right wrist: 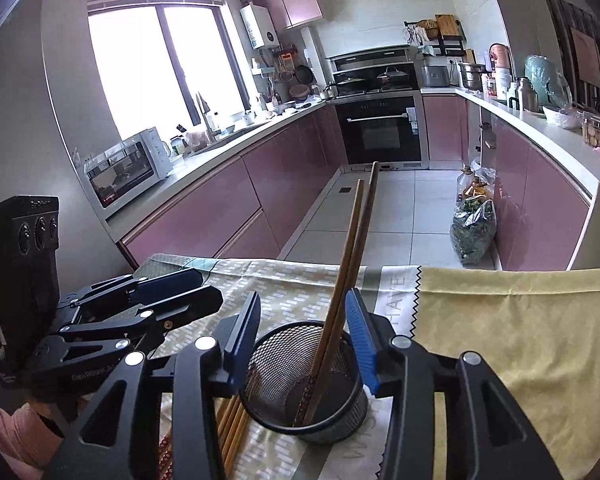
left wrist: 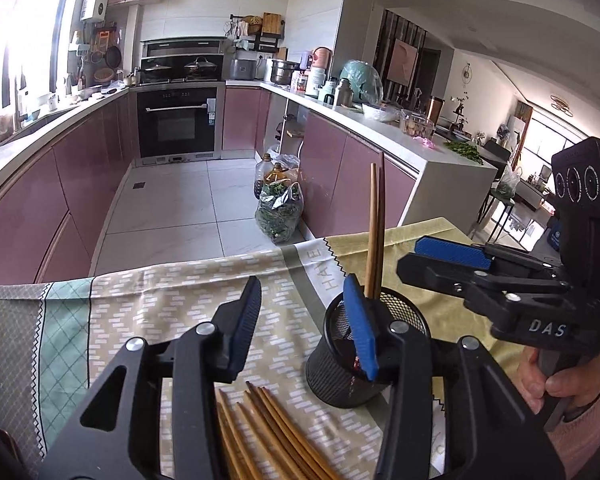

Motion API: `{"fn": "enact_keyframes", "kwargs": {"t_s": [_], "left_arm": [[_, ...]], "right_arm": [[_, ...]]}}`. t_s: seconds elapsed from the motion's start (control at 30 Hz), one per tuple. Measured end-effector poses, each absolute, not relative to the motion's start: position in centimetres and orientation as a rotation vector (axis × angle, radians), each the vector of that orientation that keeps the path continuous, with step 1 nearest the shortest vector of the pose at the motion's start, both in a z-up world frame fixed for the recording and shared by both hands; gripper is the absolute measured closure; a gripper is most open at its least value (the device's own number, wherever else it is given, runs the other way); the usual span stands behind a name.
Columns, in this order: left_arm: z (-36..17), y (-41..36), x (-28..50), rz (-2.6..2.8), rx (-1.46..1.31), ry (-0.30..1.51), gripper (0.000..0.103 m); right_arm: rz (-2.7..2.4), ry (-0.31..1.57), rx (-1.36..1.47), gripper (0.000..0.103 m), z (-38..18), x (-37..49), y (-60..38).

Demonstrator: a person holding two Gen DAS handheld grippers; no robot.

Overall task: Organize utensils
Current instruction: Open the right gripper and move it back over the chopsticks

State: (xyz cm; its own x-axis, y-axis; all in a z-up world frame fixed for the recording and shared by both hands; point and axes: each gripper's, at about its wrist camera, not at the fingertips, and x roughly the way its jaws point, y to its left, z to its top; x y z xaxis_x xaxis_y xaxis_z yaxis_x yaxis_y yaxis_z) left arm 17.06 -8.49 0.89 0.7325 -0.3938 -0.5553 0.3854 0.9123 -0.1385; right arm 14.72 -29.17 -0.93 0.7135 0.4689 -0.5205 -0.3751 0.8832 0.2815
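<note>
Pink-cabinet kitchen behind; on the cloth-covered desk [right wrist: 500, 320] a mesh holder [right wrist: 300, 384] stands with two chopsticks [right wrist: 352, 248] in it. Right hand-held gripper [right wrist: 306, 332] has its jaws apart, straddling the holder; left hand-held gripper [left wrist: 306, 320] stands apart, empty. Loose chopsticks [left wrist: 268, 432] await: next, grasp one pair and drop it in

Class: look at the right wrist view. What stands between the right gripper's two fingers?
The mesh cup, with two chopsticks leaning in it. The right gripper is open, pads clear of both.
</note>
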Motion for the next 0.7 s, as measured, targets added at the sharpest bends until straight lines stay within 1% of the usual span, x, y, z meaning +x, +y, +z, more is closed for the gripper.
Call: {"fn": "enact_keyframes", "kwargs": {"t_s": [0.13,0.23,0.37,0.53,0.7], "left_arm": [[0.2,-5.9,15.0,-0.397,0.000,0.610,0.055],[-1.4,-4.3,13.7,-0.365,0.024,0.640,0.055],[-4.3,-2.5,12.2,-0.346,0.042,0.715,0.055],[-8.0,-0.9,10.7,-0.331,0.048,0.810,0.055],[-10.2,-0.8,9.8,-0.318,0.076,0.858,0.056]], "right_arm": [[0.531,0.587,0.128,0.044,-0.9,11.3,-28.1],[0.547,0.602,0.093,0.044,-1.7,9.2,-27.2],[0.570,0.689,0.076,0.044,-4.8,8.1,-25.5],[0.556,0.813,0.063,0.044,-9.2,8.2,-23.6],[0.540,0.870,0.051,0.044,-11.1,8.4,-22.3]]}}
